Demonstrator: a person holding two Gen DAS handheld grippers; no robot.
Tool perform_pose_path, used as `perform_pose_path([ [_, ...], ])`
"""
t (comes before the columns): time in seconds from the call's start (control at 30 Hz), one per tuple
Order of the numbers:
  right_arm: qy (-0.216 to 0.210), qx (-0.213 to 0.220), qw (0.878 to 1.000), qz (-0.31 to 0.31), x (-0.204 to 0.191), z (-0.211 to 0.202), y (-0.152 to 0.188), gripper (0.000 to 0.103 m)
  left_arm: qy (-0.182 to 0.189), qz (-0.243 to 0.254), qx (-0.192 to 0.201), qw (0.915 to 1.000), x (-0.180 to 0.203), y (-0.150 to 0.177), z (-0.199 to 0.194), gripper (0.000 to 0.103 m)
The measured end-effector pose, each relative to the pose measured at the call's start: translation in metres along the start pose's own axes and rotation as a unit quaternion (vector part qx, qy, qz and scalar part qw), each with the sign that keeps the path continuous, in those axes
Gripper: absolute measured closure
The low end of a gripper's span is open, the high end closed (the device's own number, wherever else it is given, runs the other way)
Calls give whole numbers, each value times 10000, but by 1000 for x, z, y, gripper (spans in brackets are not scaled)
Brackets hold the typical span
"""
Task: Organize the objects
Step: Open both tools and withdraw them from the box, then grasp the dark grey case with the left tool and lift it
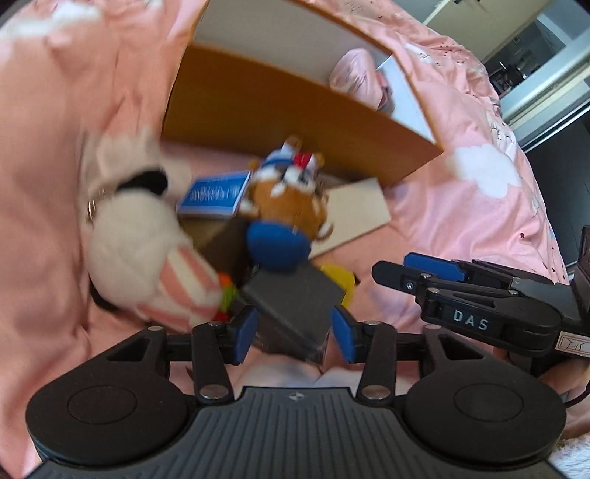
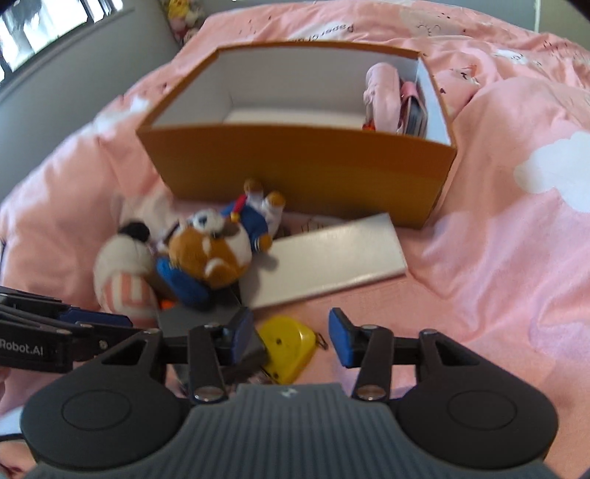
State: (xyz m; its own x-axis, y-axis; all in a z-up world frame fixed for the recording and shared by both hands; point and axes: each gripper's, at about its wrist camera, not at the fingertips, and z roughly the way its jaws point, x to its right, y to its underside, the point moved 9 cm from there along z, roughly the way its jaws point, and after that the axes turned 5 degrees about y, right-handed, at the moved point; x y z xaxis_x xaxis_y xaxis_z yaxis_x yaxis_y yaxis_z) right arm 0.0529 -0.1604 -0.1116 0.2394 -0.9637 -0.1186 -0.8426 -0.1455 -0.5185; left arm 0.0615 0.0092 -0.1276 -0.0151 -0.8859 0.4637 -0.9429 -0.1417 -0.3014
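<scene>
An orange box [image 2: 298, 162] with a white inside stands on the pink bed; it also shows in the left wrist view [image 1: 280, 110]. In front of it lie a brown plush [image 2: 210, 254], a white and pink plush [image 2: 121, 272], a blue booklet [image 1: 215, 193], a grey box [image 1: 295, 302] and a yellow tape measure [image 2: 287, 344]. My left gripper [image 1: 293, 333] is open, its pads either side of the grey box. My right gripper [image 2: 291, 341] is open over the tape measure, and it also shows in the left wrist view [image 1: 435, 272].
A flat white lid [image 2: 328, 254] lies in front of the orange box. Pink items [image 2: 391, 95] stand in the box's right end. The pink bedding [image 2: 497, 239] is rumpled all round. A window [image 2: 44, 25] is at far left.
</scene>
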Motion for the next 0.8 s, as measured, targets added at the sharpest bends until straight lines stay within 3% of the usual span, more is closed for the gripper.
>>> perform_pose_path([
  [0.17, 52, -226, 9997, -99, -2, 14, 9, 64, 42, -634, -30, 9980, -19, 15, 15, 38],
  [0.43, 372, -338, 9979, -418, -2, 30, 14, 69, 168, -1443, 136, 9893, -41, 9, 30, 37],
  [0.63, 280, -447, 9969, -578, -10, 36, 18, 74, 60, -1253, 100, 9920, -37, 5, 40, 30],
  [0.8, 326, -447, 9969, -568, -11, 36, 18, 74, -174, -706, 182, 9972, -25, 3, 36, 36],
])
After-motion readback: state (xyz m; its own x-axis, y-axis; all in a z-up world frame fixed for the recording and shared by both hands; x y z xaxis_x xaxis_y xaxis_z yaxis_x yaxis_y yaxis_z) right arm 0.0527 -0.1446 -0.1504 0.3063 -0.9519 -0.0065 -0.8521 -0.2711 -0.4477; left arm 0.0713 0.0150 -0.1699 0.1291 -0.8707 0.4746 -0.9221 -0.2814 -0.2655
